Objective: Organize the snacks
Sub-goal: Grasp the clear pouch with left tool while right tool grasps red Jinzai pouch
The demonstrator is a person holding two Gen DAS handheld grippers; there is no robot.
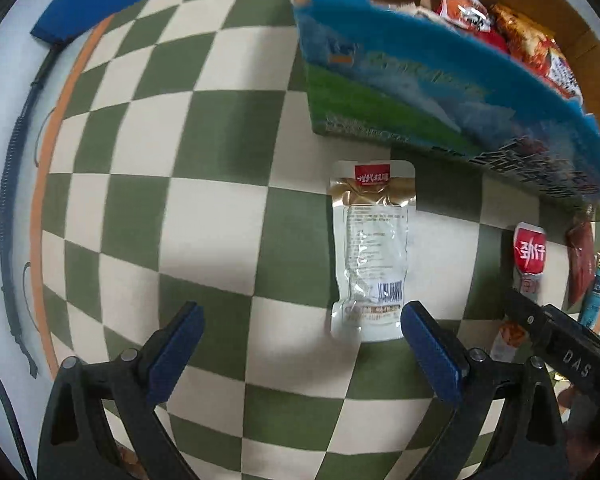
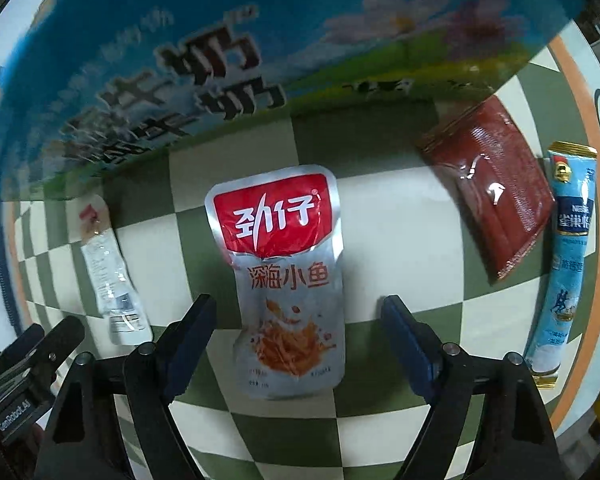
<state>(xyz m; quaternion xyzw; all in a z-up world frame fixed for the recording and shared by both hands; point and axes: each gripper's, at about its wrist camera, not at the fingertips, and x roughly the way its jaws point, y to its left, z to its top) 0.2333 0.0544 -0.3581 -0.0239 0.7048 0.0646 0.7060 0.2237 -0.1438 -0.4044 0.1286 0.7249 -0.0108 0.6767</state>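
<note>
In the left wrist view, our left gripper [image 1: 300, 344] hangs with jaws apart, the white pouch [image 1: 370, 252] beside one pad; closing here could miss it. In the right wrist view, our right gripper [image 2: 296, 340] straddles the fish snack [image 2: 288, 276] (untouched); slick foil may slip before reaching the carton [image 2: 260, 60].

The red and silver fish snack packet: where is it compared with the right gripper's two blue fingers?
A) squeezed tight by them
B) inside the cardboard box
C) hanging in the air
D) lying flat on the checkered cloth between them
D: the red and silver fish snack packet lies flat on the checkered cloth, with the right gripper open and a gap on each side of it.
</note>
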